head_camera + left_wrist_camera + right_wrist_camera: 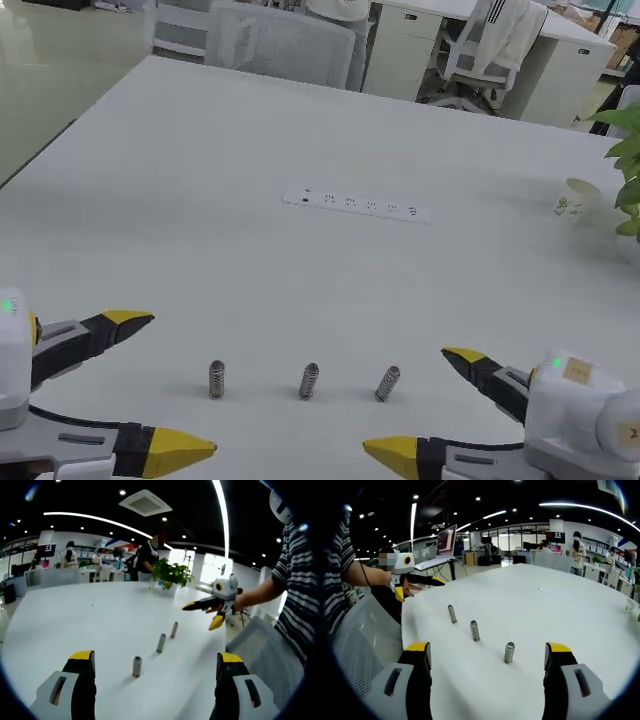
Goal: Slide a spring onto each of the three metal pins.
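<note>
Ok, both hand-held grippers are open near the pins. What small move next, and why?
I'd probably just draw both back and stop. The left pin, middle pin and right pin each already seem to carry a spring: coils show in the right gripper view. The left hand-held gripper and right hand-held gripper are open and hold nothing.

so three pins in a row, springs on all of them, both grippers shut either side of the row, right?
Not quite: the grippers are open, not shut. The head view shows the left gripper and the right gripper with jaws spread wide and nothing between them. The rest holds: three pins in a row, springs on all of them, a gripper either side.
</note>
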Tool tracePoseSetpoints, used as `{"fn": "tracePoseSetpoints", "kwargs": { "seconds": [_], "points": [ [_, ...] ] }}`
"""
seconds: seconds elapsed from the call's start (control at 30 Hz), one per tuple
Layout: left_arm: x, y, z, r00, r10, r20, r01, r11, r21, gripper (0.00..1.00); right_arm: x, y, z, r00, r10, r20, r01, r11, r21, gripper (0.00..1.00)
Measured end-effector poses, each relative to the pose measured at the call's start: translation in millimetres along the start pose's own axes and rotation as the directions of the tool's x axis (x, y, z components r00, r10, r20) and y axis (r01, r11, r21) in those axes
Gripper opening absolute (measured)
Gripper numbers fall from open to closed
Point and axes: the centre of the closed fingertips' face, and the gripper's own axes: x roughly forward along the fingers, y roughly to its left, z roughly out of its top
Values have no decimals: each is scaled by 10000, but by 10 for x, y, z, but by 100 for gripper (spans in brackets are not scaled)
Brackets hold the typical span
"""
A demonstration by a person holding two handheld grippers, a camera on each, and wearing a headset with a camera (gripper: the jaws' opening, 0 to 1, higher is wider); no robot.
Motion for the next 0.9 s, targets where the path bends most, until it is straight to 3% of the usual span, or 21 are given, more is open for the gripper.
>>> {"fn": "tracePoseSetpoints", "kwargs": {
  "seconds": [0.4,0.57,0.9],
  "points": [
    [-211,80,-104,9988,480,-69,-481,9986,-201,98,-189,-89,-85,9997,-167,-174,166,9999,-34,99],
    [-303,142,-77,9970,765,116,-761,9966,-304,98,-232,-102,-75,9997,-121,-231,117,9998,-174,99],
    [-212,93,-117,9982,598,-27,-598,9980,-225,98,-138,6,-105,9993,172,-321,-181,9994,-281,98]
  ]
}}
